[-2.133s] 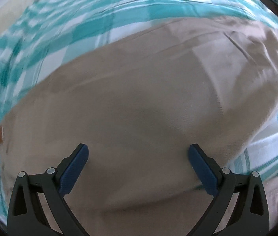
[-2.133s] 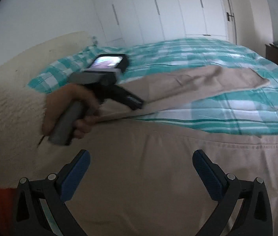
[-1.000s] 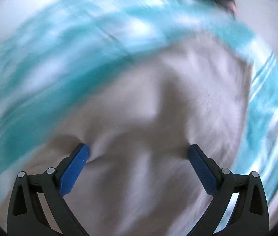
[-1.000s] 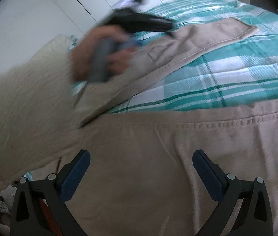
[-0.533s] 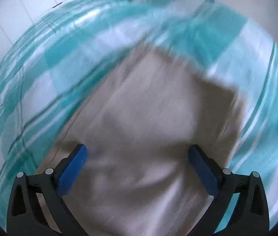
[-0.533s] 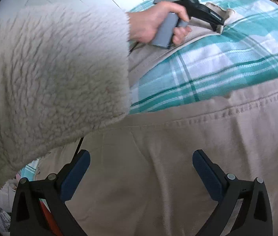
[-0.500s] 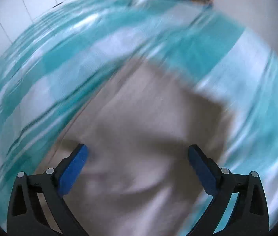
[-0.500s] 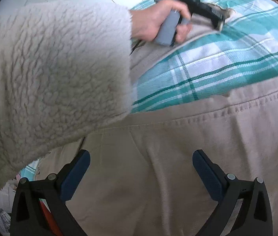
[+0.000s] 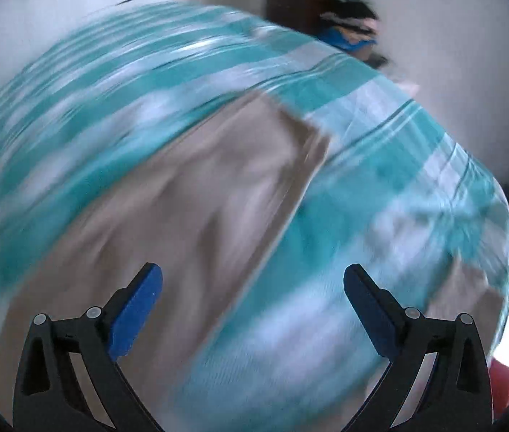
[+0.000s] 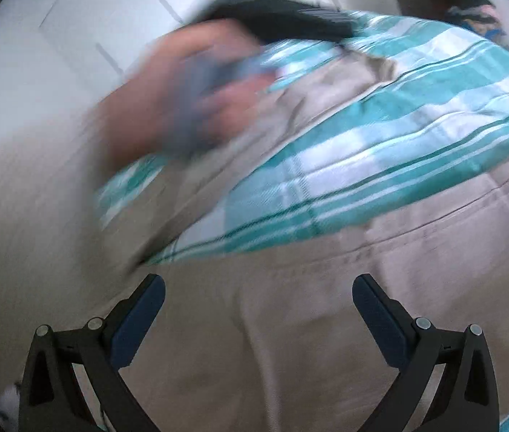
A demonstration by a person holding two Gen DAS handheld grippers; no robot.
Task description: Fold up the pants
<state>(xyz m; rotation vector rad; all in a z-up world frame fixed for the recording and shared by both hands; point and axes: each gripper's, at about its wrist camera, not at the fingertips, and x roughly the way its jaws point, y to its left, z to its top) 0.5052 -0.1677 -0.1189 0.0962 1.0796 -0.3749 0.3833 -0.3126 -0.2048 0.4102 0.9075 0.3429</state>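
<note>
The beige pants (image 9: 196, 208) lay spread on a bed covered with a teal-and-white plaid bedspread (image 9: 380, 187), both views smeared by motion blur. In the left wrist view the left gripper (image 9: 252, 304) hung above the bed with its blue-padded fingers (image 9: 135, 306) spread wide and nothing between them; one trouser leg ran from below the left finger up and away to its hem near the middle of the frame, while the right finger stood over bare plaid. In the right wrist view the right gripper (image 10: 258, 316) was likewise parted and empty, its fingers (image 10: 380, 320) hovering over a broad stretch of the pants (image 10: 326, 324), with a stitched seam crossing just beyond the fingertips. Further off, the other leg stretched diagonally across the bedspread (image 10: 362, 165), and a blurred hand (image 10: 189, 108) gripping the other tool's handle was above it. A dark piece of furniture (image 9: 290, 3) piled with clothes stood past the bed's far edge.
</note>
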